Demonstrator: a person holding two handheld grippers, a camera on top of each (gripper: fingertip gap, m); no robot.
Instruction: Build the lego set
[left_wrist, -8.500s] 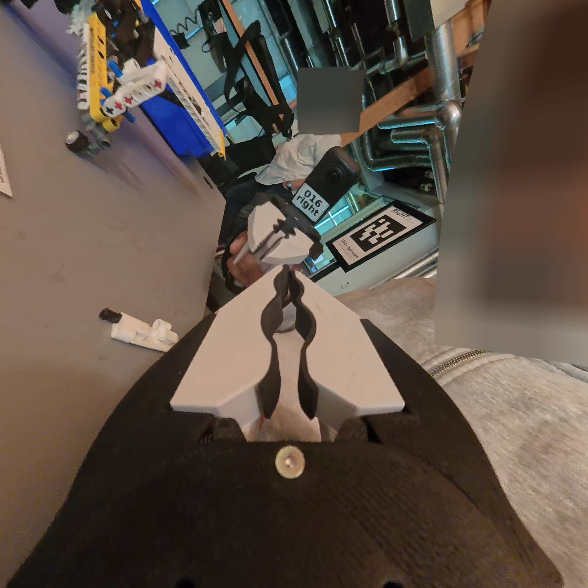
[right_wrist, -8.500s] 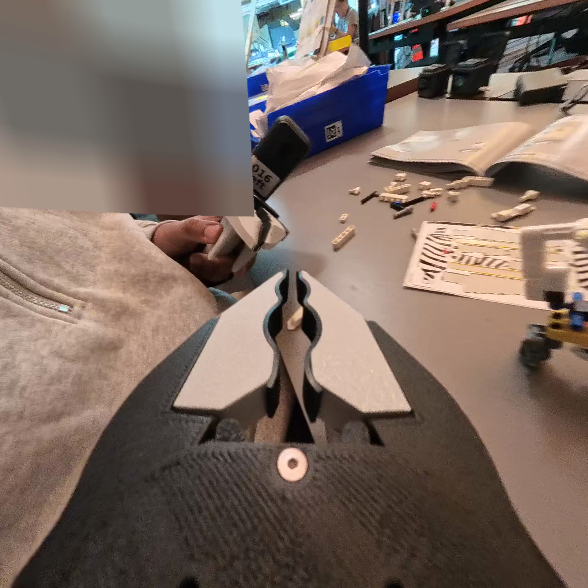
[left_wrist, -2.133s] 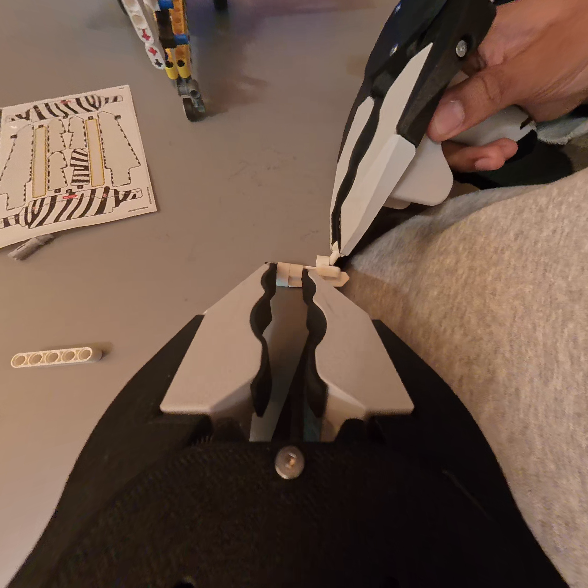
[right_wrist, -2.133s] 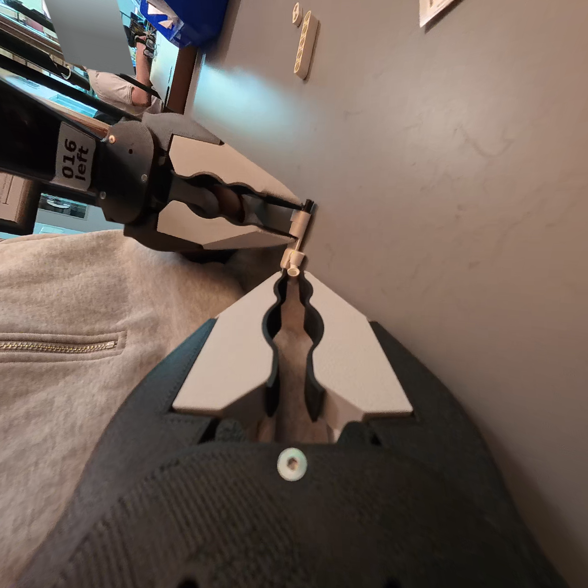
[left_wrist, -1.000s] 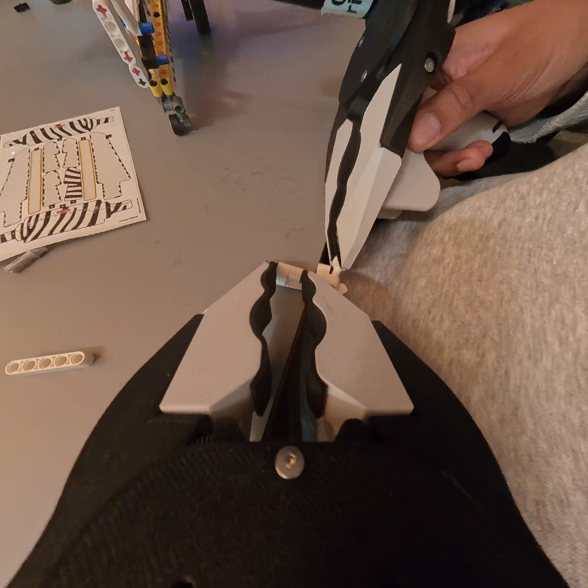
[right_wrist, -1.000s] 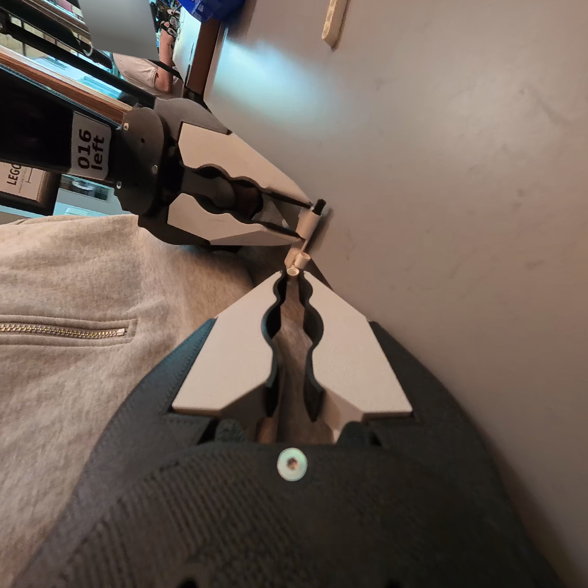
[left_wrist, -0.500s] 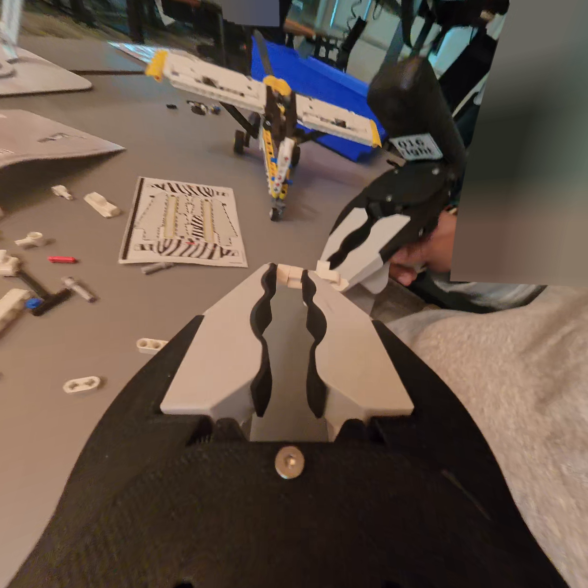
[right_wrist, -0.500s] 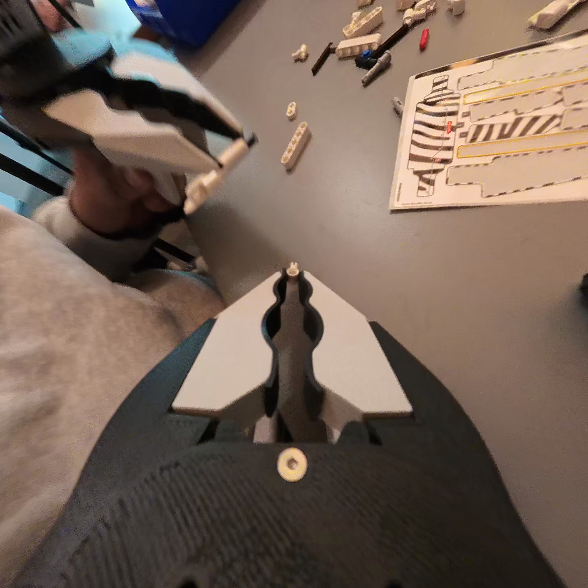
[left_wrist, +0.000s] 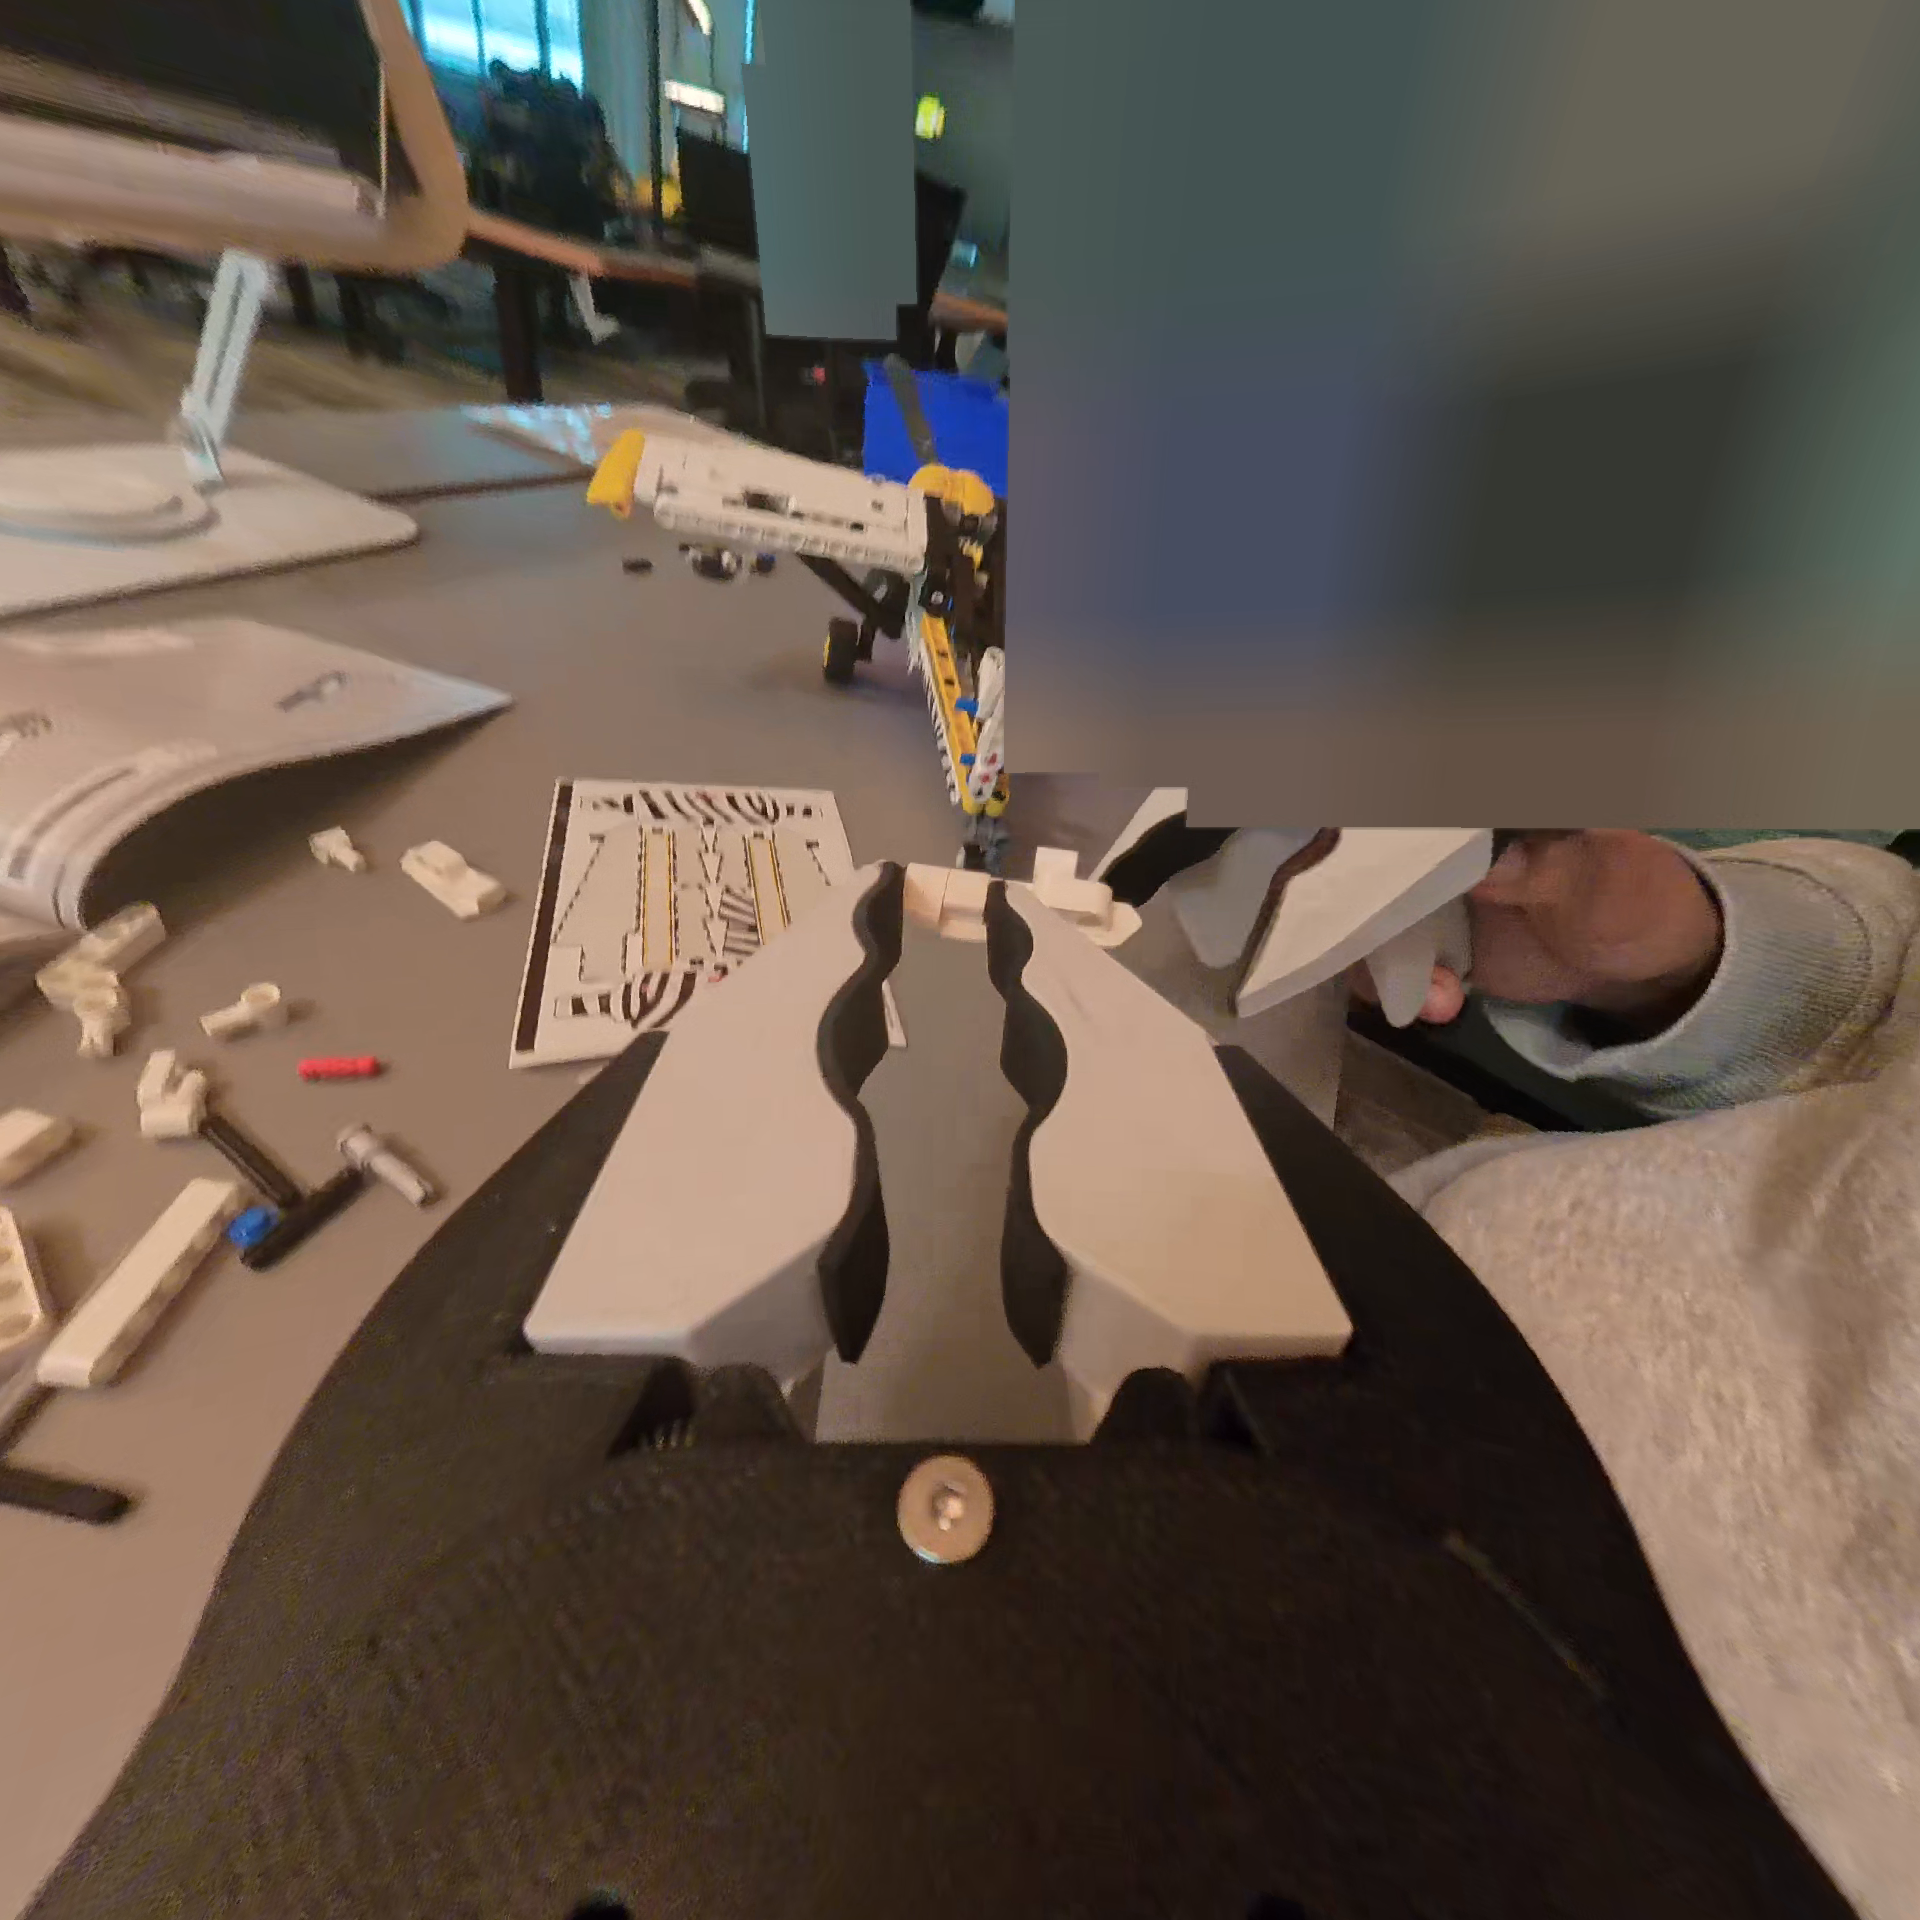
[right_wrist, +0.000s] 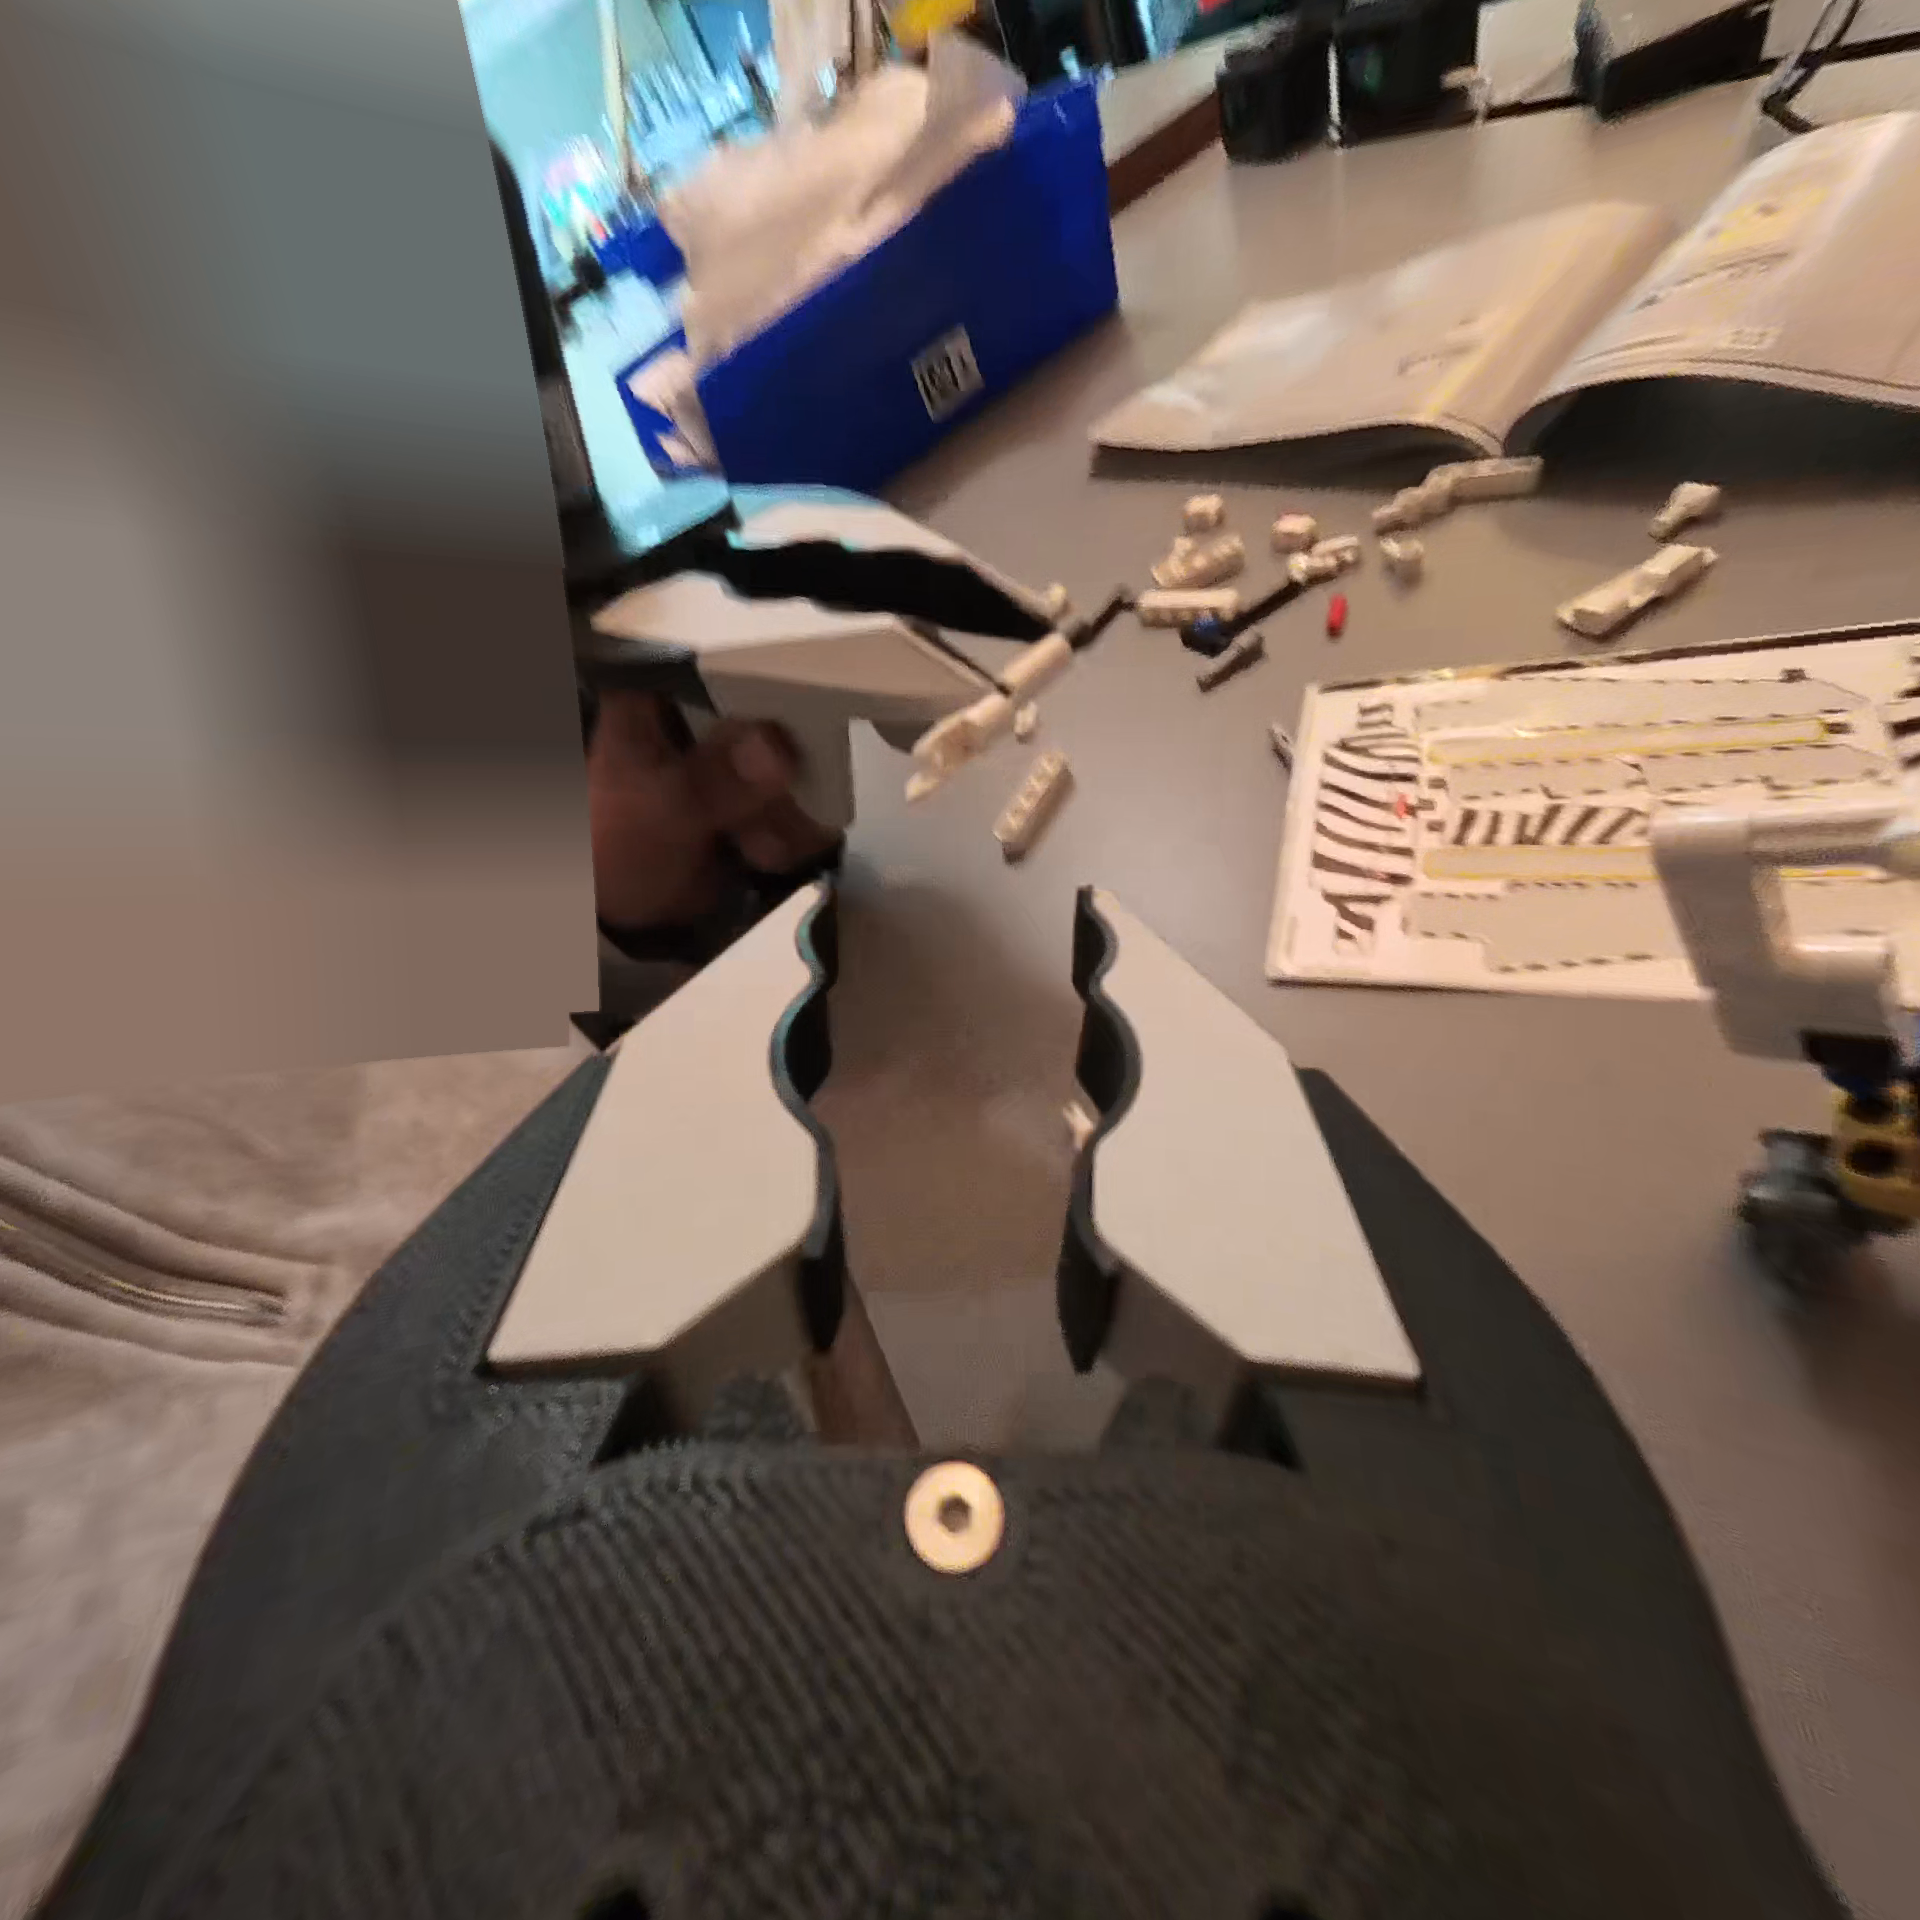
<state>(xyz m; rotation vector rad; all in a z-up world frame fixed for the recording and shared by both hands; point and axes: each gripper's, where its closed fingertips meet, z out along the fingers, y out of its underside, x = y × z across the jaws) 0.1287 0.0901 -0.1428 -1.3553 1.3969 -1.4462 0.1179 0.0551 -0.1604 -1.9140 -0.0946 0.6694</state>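
Grey desk (left_wrist: 644, 665) fills the left half of the left wrist frame, carrying a white-and-yellow brick plane (left_wrist: 831, 520) at upper centre. Centre frame, the left gripper (left_wrist: 943, 891) clenches a small white connector piece (left_wrist: 1070, 894). The right gripper (right_wrist: 954, 914) is released, jaws wide apart.

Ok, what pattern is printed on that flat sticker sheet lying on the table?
Black and white zebra stripes with thin yellow lines on the sticker sheet, clearest in the right wrist view.

No legible text. Blue bin (right_wrist: 914, 312) carries a small square code sticker (right_wrist: 943, 371); open instruction booklet (right_wrist: 1538, 312) and zebra-striped sticker sheet (right_wrist: 1538, 831) print too blurred to read.
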